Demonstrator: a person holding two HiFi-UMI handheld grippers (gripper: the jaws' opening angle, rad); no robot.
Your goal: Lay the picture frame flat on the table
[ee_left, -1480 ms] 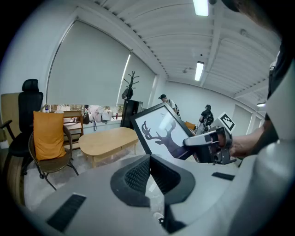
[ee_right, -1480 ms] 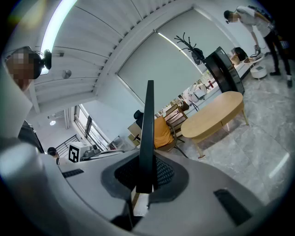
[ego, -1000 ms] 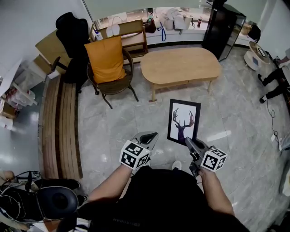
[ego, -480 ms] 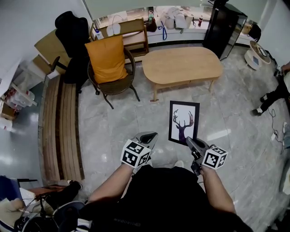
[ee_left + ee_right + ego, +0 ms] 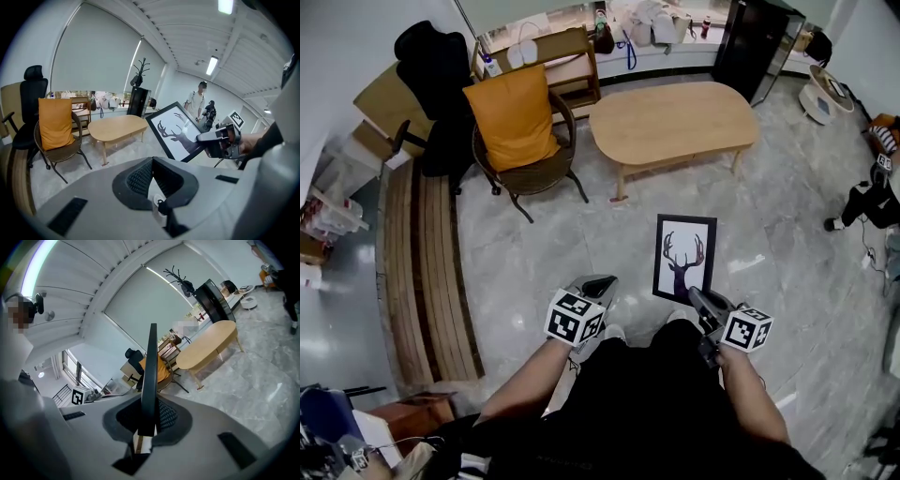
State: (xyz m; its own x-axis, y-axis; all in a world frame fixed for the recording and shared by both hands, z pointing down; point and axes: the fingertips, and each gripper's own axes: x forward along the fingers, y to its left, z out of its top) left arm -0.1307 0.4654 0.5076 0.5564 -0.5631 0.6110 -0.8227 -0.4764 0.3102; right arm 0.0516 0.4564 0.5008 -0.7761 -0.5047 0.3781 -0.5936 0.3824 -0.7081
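While the frame (image 5: pixel 684 258) is off the table (image 5: pixel 675 117), it hangs over the floor (image 5: pixel 534 253) on the table's near side, well apart from it. Left of the table stands a chair (image 5: pixel 534 178) with an orange cushion (image 5: pixel 511 117) leaning in its seat. The frame's long axis runs from the person toward the table, and the antlers in the picture point toward the table. Its printed face looks up at the head camera. In the left gripper view the frame is tilted, not flat, and its face is turned to that side.

The right gripper (image 5: pixel 696 296) is clamped on the frame's near edge, at the corner farthest from the table. The frame's thin black edge stands upright between its pads. The left gripper (image 5: pixel 602 281) hovers beside the frame on the table's near side, with its jaws together and nothing between them.

Compared with a second ago, the grip and the frame's heading are unchanged. The frame has come no nearer to the table, and the left gripper is as empty as before.
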